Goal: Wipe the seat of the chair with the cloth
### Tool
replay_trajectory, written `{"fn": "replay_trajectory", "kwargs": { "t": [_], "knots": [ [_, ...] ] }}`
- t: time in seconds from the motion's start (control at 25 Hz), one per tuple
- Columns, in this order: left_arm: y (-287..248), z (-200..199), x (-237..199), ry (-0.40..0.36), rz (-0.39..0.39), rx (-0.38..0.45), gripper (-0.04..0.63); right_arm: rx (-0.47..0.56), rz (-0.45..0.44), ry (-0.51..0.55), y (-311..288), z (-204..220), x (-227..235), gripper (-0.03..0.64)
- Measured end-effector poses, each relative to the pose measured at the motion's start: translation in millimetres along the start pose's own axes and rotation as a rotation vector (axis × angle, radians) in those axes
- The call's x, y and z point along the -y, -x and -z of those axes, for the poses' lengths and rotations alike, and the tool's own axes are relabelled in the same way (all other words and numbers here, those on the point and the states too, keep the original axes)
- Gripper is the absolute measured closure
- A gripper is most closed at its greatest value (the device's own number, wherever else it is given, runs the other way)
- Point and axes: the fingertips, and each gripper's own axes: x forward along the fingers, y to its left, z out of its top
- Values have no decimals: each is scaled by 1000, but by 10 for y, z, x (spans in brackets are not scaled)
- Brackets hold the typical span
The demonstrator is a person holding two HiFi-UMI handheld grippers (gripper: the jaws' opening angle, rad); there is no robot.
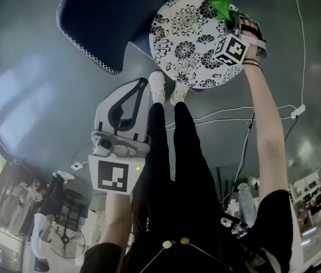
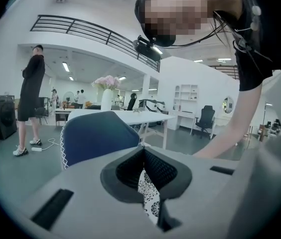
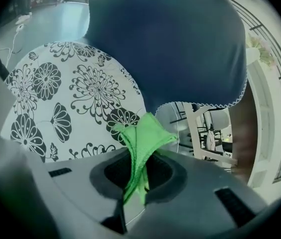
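The cloth [image 1: 222, 7], the only one, shows from overhead at the far right rim of the one flowered chair seat [image 1: 186, 38], pinched in my right gripper [image 1: 230, 17], while my left gripper [image 1: 135, 95] hangs over the floor [image 1: 46, 95]. The left gripper view has its jaws closed on nothing. The right gripper view has its jaws clamped on a bunched fold with little poking out, so I judge the hard tips could scrape the chair seat, or dragging could tug the cloth free.

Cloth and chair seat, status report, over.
Right gripper shut on green cloth, at edge of seat. Left gripper shut, empty, held well short of it. Nothing in the way on the seat.
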Motion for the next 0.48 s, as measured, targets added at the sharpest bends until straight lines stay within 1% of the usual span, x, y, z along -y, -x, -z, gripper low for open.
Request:
{"fn": "replay_trajectory", "kwargs": {
  "t": [0.12,0.24,0.48],
  "knots": [
    [-33,5,17,13,1,1,591,-10,-52,19,-73,44,-131,566],
    [-28,28,42,23,0,-5,590,-4,-95,54,-39,76,-356,566],
    [36,81,74,25,7,-23,591,40,-132,114,267,59,-832,566]
  ]
}}
